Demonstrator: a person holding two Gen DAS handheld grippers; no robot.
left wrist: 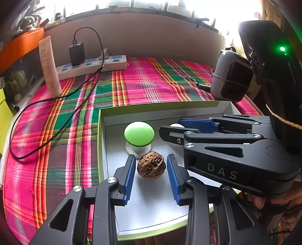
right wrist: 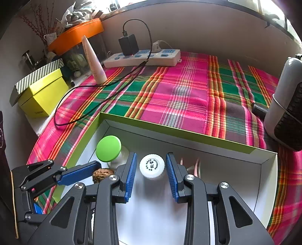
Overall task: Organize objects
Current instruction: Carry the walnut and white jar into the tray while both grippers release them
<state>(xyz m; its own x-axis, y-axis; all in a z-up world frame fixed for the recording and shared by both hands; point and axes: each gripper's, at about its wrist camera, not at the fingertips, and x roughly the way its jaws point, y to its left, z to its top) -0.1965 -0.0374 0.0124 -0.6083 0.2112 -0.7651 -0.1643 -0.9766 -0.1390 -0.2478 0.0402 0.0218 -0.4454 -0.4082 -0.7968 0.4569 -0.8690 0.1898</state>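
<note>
Plaid cloth over the table, plain wall behind, bright window above, orange shelf at left.

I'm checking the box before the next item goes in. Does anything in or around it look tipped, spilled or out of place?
Nothing spilled or damaged. In the box, the walnut, green-capped jar and white-capped bottle all sit upright and apart. Only the black cable straggles loosely over the plaid cloth.
</note>
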